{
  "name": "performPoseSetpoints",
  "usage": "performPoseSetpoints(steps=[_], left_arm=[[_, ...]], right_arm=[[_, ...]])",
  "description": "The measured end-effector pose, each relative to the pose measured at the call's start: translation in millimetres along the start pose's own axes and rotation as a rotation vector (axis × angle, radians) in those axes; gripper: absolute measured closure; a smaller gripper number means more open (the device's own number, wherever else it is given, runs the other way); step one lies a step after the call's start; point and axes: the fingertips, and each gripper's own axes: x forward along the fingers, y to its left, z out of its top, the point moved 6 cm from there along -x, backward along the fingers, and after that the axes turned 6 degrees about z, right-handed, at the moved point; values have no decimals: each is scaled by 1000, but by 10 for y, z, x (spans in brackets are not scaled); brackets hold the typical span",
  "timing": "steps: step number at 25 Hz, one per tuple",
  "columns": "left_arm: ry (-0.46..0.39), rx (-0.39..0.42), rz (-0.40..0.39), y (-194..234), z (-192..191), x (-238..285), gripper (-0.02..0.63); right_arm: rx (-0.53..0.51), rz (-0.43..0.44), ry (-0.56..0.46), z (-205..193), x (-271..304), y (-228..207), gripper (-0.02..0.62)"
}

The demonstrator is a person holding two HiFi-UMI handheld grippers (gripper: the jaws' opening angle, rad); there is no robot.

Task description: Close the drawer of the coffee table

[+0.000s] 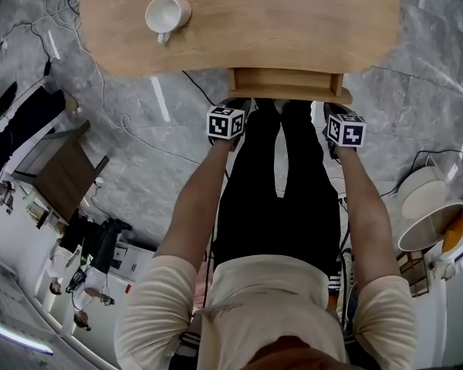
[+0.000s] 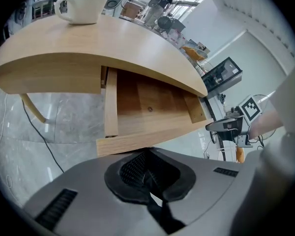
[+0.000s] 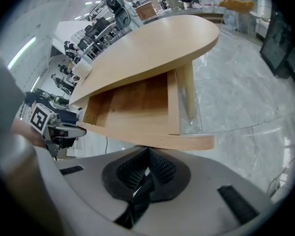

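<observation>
The oval wooden coffee table [image 1: 293, 21] has its drawer [image 1: 289, 77] pulled out towards me, with an empty interior [image 2: 147, 100]. The drawer's front panel [image 1: 289, 95] faces both grippers. My left gripper [image 1: 238, 105] is shut with nothing held; its tips [image 2: 147, 152] are right at the front panel [image 2: 152, 136] near its left end. My right gripper [image 1: 333, 112] is also shut and empty, with its tips [image 3: 147, 152] against the front panel [image 3: 157, 141] near its right end. In the left gripper view the right gripper [image 2: 236, 124] shows beyond the drawer's corner.
A white cup [image 1: 167, 14] stands on the tabletop at the far left. The person's black-trousered legs [image 1: 282, 176] stand below the drawer. Cables [image 1: 123, 122] trail over the marble floor. A brown panel [image 1: 65, 176] lies at left and round white items [image 1: 432, 214] at right.
</observation>
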Motion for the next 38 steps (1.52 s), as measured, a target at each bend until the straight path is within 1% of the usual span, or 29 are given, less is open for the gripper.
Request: performPoseSetpoints(steps=[4,7,10,16,21,33,38], left_arm=[[7,31,0,-9,-14,-16,604],[0,36,-2,-2,15,-20,604],[-14,42,-1,15,105,-37,605],[-25,50,2,68,343,-15,605],[-25,69,12,66,436,-11,605],[-60,105,23,129,717,32,604],[-68,130,27,111,833,25,604]], right_arm=[[-5,-9,6,-15,5,15,601],[-10,-20,-4,17,-2,11,601],[-28,-24,-17,102,-9,16,601],[-52,-2,-27,326,14,0,601],[-53,3,-26,422,20,-14,601],[-63,7,-46,702,101,-62,601],[-95,7,-55,808,75,-89,601]])
